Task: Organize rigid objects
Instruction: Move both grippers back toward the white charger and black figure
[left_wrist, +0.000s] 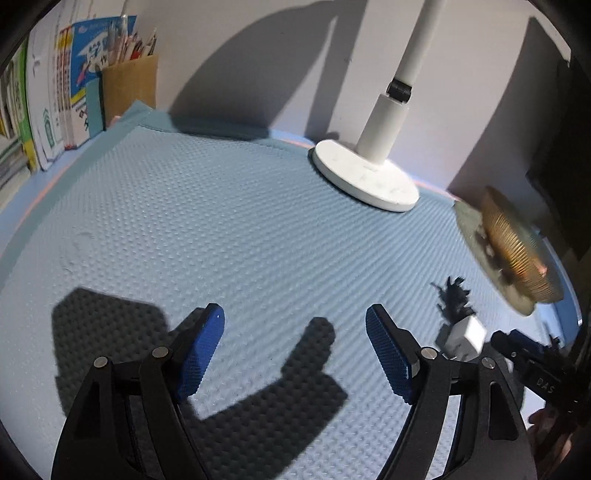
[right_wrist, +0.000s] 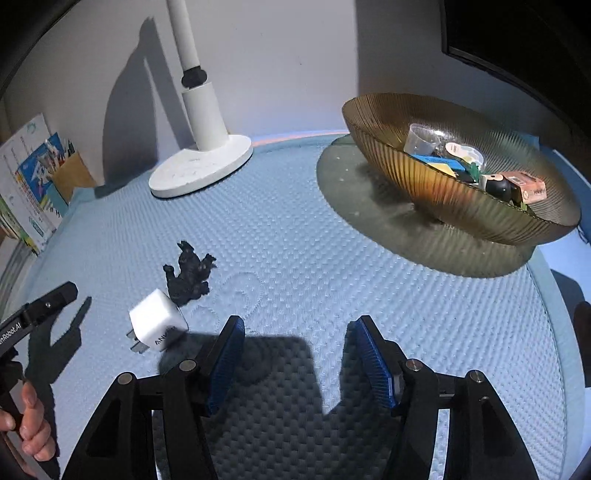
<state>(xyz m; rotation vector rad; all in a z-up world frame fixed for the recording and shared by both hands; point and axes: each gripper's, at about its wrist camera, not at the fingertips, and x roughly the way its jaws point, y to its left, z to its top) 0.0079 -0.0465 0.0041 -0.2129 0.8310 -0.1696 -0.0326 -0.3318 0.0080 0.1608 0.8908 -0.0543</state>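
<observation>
A white charger cube (right_wrist: 157, 325) lies on the blue dimpled mat (right_wrist: 332, 266), and a small black figurine (right_wrist: 190, 275) lies just beyond it, touching or nearly touching. My right gripper (right_wrist: 298, 322) hovers open to the right of the cube with nothing between its blue pads. At the back right stands an amber ribbed bowl (right_wrist: 424, 184) holding several small items. My left gripper (left_wrist: 294, 310) is open over bare mat, with the charger cube (left_wrist: 465, 338) and the figurine (left_wrist: 456, 299) off to its right. The bowl (left_wrist: 517, 251) sits farther right.
A white lamp base (right_wrist: 201, 166) with its upright pole stands at the back by the wall. Books and a cardboard pen holder (left_wrist: 129, 88) line the far left. A hand (right_wrist: 29, 424) holds the left tool, one black finger (right_wrist: 62, 291) reaching in.
</observation>
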